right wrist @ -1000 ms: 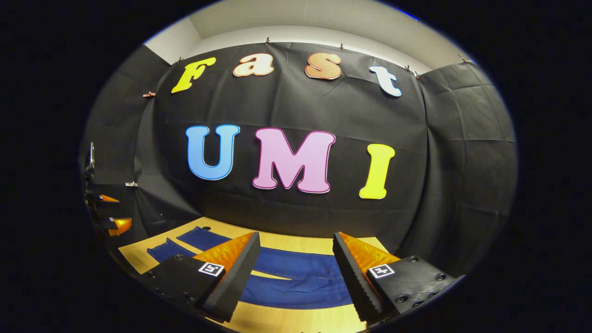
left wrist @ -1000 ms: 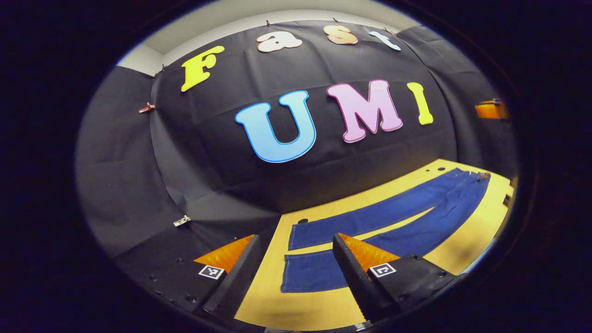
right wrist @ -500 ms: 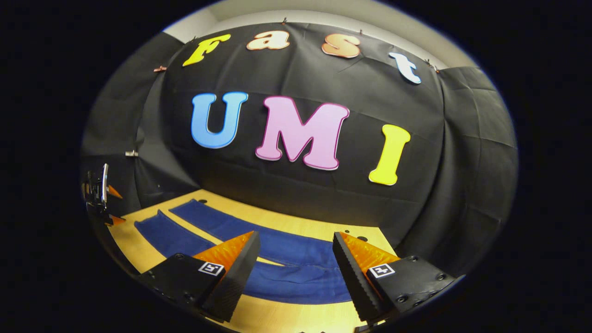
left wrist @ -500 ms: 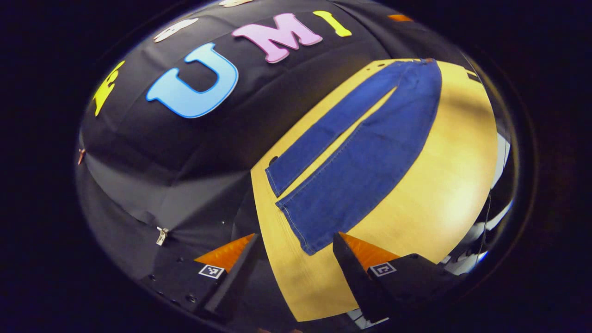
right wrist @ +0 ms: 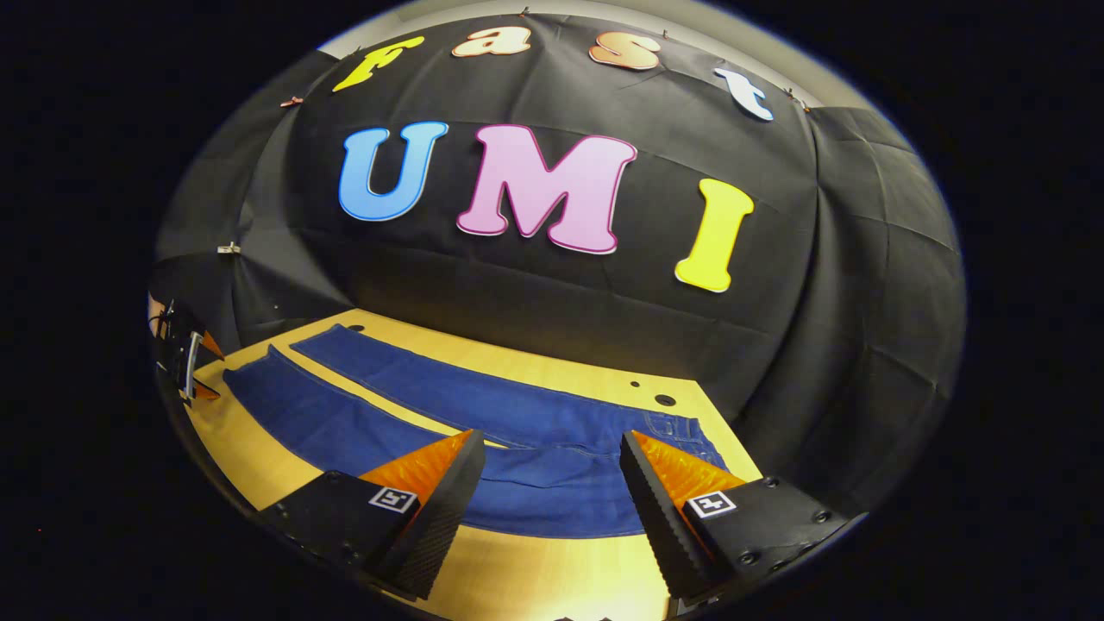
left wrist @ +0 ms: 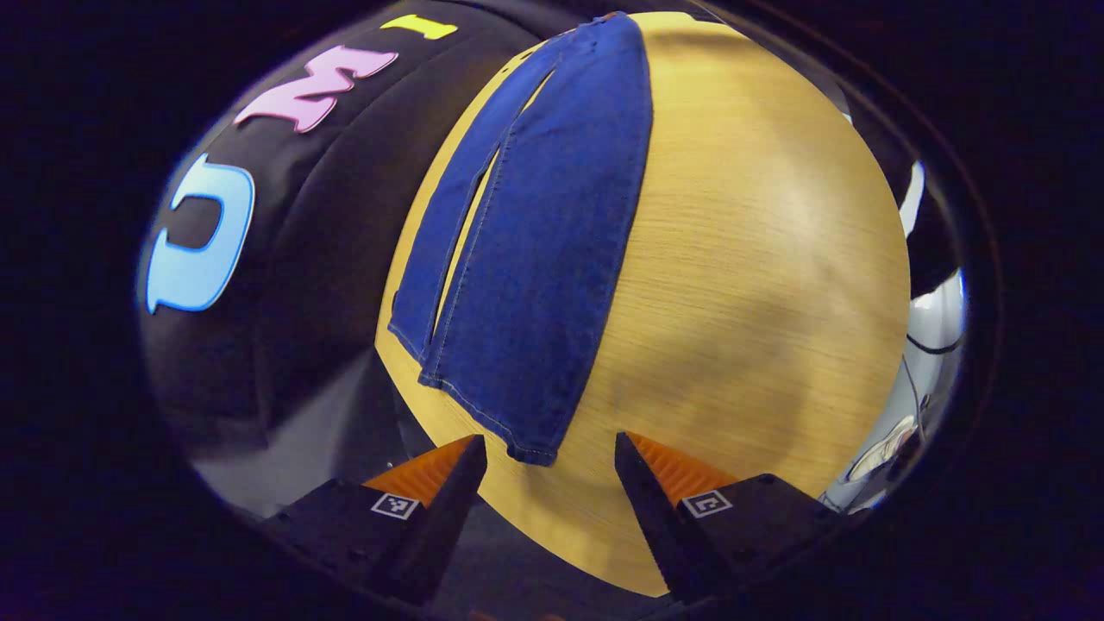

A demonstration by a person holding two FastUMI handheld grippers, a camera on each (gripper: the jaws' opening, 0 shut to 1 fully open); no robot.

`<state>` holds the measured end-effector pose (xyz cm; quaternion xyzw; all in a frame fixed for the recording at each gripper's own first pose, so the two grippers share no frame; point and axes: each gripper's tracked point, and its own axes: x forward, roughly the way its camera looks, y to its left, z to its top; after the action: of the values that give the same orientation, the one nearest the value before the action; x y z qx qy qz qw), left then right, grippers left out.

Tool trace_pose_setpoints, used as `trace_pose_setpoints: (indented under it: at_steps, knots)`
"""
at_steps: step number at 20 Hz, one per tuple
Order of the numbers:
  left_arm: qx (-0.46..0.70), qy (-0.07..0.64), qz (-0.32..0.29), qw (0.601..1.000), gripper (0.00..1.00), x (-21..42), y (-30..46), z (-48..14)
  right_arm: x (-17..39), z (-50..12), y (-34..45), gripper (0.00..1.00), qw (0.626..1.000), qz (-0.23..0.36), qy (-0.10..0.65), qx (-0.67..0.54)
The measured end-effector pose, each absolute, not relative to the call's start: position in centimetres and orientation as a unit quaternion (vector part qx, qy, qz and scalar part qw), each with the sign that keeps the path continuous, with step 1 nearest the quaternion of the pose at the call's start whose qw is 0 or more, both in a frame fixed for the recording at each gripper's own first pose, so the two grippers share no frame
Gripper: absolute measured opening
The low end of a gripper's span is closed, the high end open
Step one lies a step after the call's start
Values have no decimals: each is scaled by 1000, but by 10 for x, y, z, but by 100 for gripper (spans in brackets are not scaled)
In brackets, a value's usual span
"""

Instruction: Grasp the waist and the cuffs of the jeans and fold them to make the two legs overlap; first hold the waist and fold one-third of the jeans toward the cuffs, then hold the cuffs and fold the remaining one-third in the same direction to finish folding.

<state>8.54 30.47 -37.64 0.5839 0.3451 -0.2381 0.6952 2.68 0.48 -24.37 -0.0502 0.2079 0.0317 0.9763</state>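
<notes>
Lying flat: jeans (right wrist: 483, 423), table (left wrist: 759, 259).

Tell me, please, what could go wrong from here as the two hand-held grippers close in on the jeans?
The jeans lie flat on the table, so open fingers may slide over the denim.
The left hand-held gripper faces the near cuff beside the table edge; it could grab one leg or hit the edge.
The right hand-held gripper hovers near the waist and may pinch one layer.

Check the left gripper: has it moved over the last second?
Yes. In the left gripper view, the left gripper has tipped down from the black booth wall toward the wooden table, now hanging open over the blue denim jeans' cuffs.
</notes>
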Motion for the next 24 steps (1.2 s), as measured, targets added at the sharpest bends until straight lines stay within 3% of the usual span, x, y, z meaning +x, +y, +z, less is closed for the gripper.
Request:
trace_pose_setpoints:
  at_steps: [3,6,10,12,14,15,16,17,19,24]
  knots:
    - [576,356,-219,703,95,112,317,-382,27,-270,-11,97,971,21,229,-60]
    - [595,342,-242,686,94,134,312,-390,30,-290,-25,97,968,12,241,-68]
    - [615,338,-250,667,82,159,310,-399,42,-305,-58,98,966,-15,246,-79]
    - [620,338,-258,659,65,174,303,-403,54,-302,-83,98,966,-31,237,-95]
    - [614,353,-254,658,59,180,304,-406,65,-298,-111,98,965,-47,228,-117]
    - [606,365,-252,660,42,184,305,-409,70,-296,-126,98,965,-57,223,-129]
    - [592,379,-252,665,43,184,304,-413,74,-294,-141,98,964,-66,217,-140]
    - [580,390,-256,668,27,181,300,-415,78,-291,-158,98,962,-78,211,-156]
    - [573,397,-255,670,12,177,300,-412,88,-282,-195,98,955,-98,194,-200]
    - [553,412,-258,677,6,180,300,-415,108,-273,-266,97,931,-92,184,-302]
